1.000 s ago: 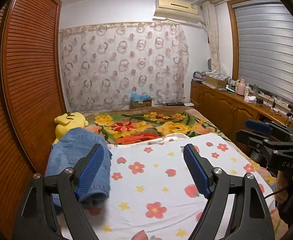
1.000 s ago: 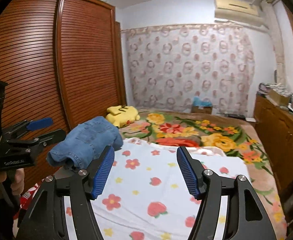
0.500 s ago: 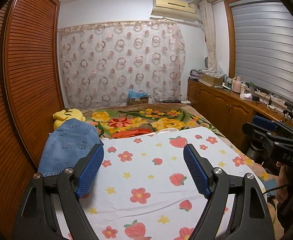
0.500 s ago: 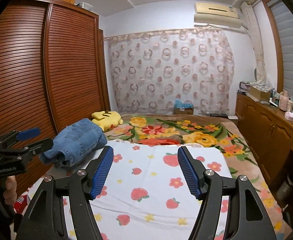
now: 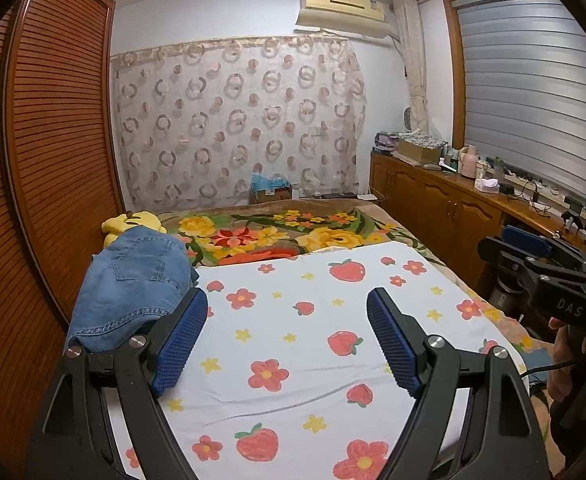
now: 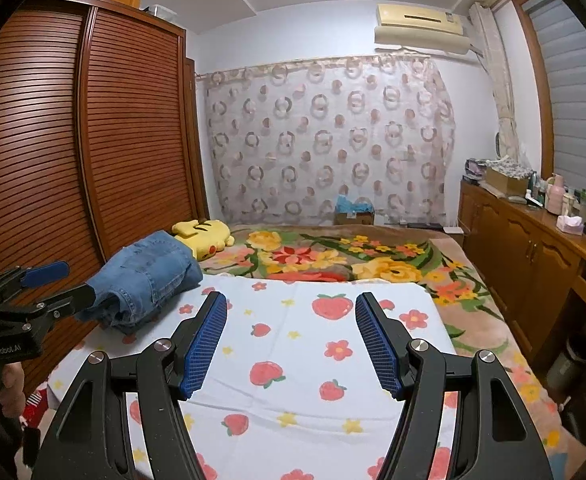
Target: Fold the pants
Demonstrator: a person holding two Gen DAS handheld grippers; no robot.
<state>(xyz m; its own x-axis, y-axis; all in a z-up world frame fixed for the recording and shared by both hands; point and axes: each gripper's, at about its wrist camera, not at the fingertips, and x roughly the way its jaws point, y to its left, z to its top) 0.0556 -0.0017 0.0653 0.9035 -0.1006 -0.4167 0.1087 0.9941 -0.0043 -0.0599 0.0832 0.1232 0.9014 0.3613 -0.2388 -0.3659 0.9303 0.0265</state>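
A pair of blue denim pants (image 5: 133,288) lies folded in a bundle at the left edge of the bed, on the white strawberry-print sheet (image 5: 313,332). It also shows in the right wrist view (image 6: 149,276). My left gripper (image 5: 287,320) is open and empty, held above the sheet just right of the pants. My right gripper (image 6: 291,328) is open and empty above the sheet's middle. Each gripper shows at the edge of the other's view.
A yellow plush toy (image 6: 203,234) lies behind the pants on a floral blanket (image 6: 353,256). A slatted wooden wardrobe (image 6: 53,152) stands close along the left. A wooden sideboard (image 5: 453,200) with clutter runs along the right.
Both grippers have drawn back and risen, away from the pants, so that more of the sheet shows. The pants lie still at the left edge. Both jaws stay open.
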